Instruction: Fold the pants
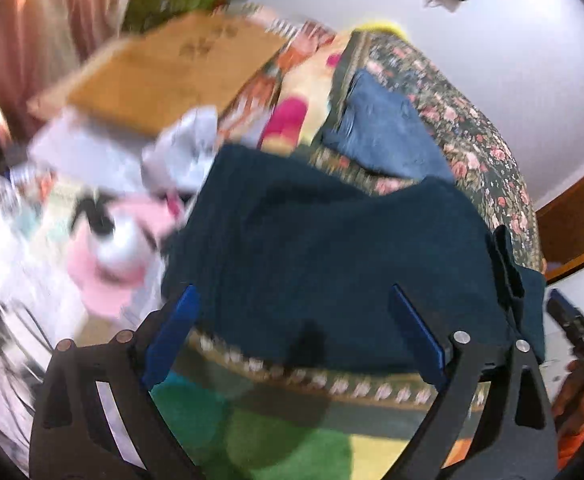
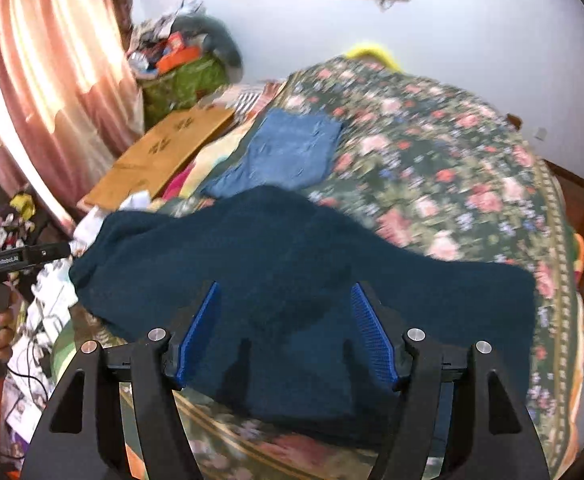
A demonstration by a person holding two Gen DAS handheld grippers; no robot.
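Dark teal pants (image 1: pixel 324 264) lie spread on a floral bedspread (image 1: pixel 488 156), near its front edge. In the right wrist view the pants (image 2: pixel 292 280) stretch from left to right across the bed. My left gripper (image 1: pixel 292 296) is open, its blue fingers (image 1: pixel 171 332) just over the pants' near edge, holding nothing. My right gripper (image 2: pixel 285 292) is open above the pants' middle, empty. The other gripper shows at the right edge of the left wrist view (image 1: pixel 508 264) and at the left edge of the right wrist view (image 2: pixel 7 260).
Folded blue jeans (image 2: pixel 287 152) lie farther back on the floral bedspread (image 2: pixel 472 168). A flat cardboard box (image 2: pixel 163 152) and loose clothes (image 1: pixel 187 152) lie at the left. A pink curtain (image 2: pixel 39 92) hangs at the left. A green rug (image 1: pixel 267 436) lies below the bed edge.
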